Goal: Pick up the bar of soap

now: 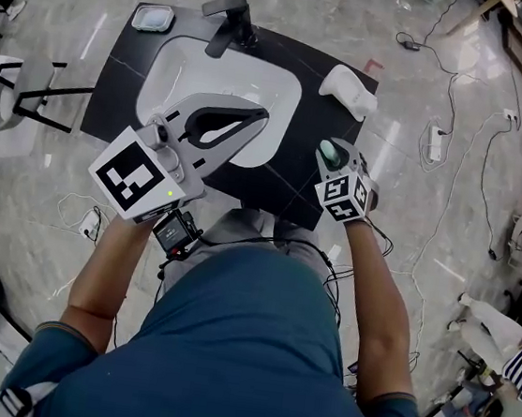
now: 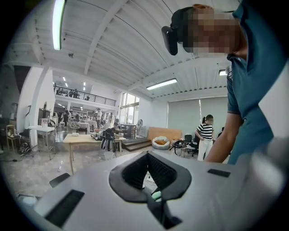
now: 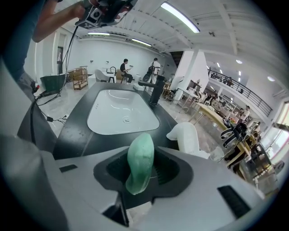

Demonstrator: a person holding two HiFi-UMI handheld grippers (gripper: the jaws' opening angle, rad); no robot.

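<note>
Got the soap (image 3: 141,158) pinched in the right gripper (image 3: 144,170), clamped on its lower half, so basically looks picked. Sticks up and out past the jaw tips, long axis running roughly along the gripper's own line, leaning a touch left. Curved green lump, fairly rounded.

Hangs over the near right part of the counter (image 1: 298,174), apparently clear of it, though hard to be sure. Sits just right of the sink (image 3: 122,115), with a white thing (image 3: 186,135) farther off to the right and the tap (image 1: 229,20) across the basin.

So no reaching left to do: nothing between soap and pads, already in there. Probably slippery, given that shape and such a small bite. Just needs a steady squeeze.

Can see the left gripper (image 1: 256,115) off to the left over the sink, jaws together on nothing. Too far off to catch anything if it slides. Would keep the soap upright and away from the basin.
</note>
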